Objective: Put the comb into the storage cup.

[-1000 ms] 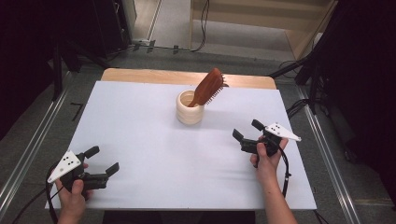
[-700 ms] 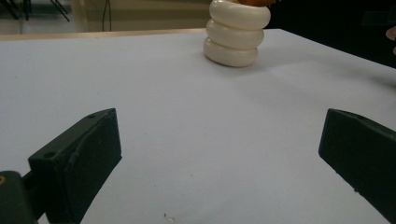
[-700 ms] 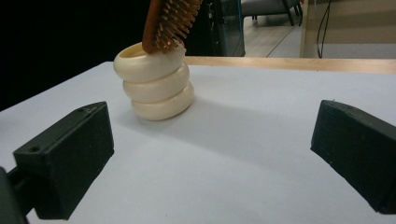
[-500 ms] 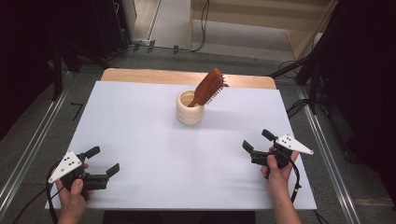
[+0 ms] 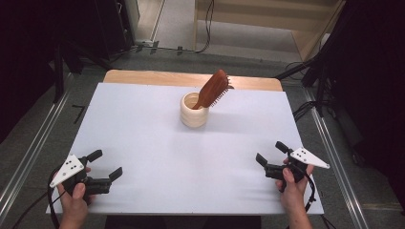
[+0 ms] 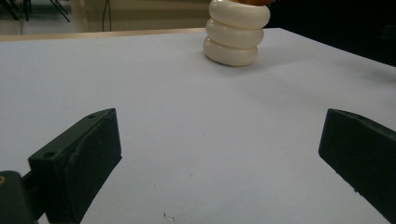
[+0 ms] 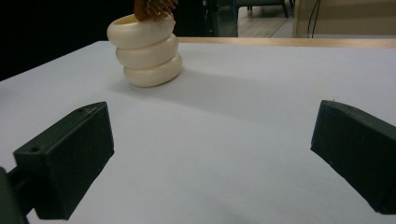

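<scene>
Both pairs of jaws are spread wide and nothing is held between them. The left gripper [image 5: 105,164] is kept low at the near left corner of the table [image 5: 143,124], the right gripper [image 5: 271,156] at the near right, each well apart from the cup [image 5: 194,110]. The cup is set near the far middle, and the brush [image 5: 213,89] is stood in it, handle down and tilted right. Its bristles are probably turned rightward, though this is hard to tell. The work appears done: the brush is housed, and nothing is being reached for.
</scene>
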Available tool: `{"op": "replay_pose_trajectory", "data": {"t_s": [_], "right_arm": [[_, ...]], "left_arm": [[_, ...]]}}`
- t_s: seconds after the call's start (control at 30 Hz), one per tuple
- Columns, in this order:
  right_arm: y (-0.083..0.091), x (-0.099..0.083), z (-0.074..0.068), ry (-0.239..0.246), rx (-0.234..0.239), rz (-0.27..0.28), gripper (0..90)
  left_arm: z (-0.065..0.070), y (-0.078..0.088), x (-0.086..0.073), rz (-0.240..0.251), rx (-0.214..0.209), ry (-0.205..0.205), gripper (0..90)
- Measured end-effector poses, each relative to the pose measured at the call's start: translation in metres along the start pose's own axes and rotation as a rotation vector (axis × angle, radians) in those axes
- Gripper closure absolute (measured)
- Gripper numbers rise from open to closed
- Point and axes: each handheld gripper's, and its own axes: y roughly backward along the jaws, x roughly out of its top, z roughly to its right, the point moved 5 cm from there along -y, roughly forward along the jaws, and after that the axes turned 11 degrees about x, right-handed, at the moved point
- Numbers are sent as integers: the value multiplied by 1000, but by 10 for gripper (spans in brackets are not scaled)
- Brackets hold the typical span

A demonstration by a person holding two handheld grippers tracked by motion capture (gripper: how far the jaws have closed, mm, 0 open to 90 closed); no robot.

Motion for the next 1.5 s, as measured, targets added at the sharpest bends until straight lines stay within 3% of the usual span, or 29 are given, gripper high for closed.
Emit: {"op": "replay_pose_trajectory", "data": {"t_s": [0.73, 0.9, 1.03, 1.13, 1.3, 1.5], "right_arm": [[44, -20, 5, 32, -78, -45, 0], [53, -22, 5, 71, -89, -70, 0], [62, -26, 10, 43, -108, -60, 0], [67, -31, 11, 96, -148, -105, 0], [67, -38, 11, 79, -148, -106, 0], [69, -39, 13, 46, -157, -75, 0]], "left_arm": [[0, 1, 0, 1, 0, -4, 0], [0, 1, 0, -1, -1, -4, 0], [0, 1, -1, 0, 0, 0, 0], [-2, 1, -1, 8, 12, 12, 0], [-9, 3, -1, 20, 30, 82, 0], [-8, 2, -2, 4, 41, 73, 0]]}}
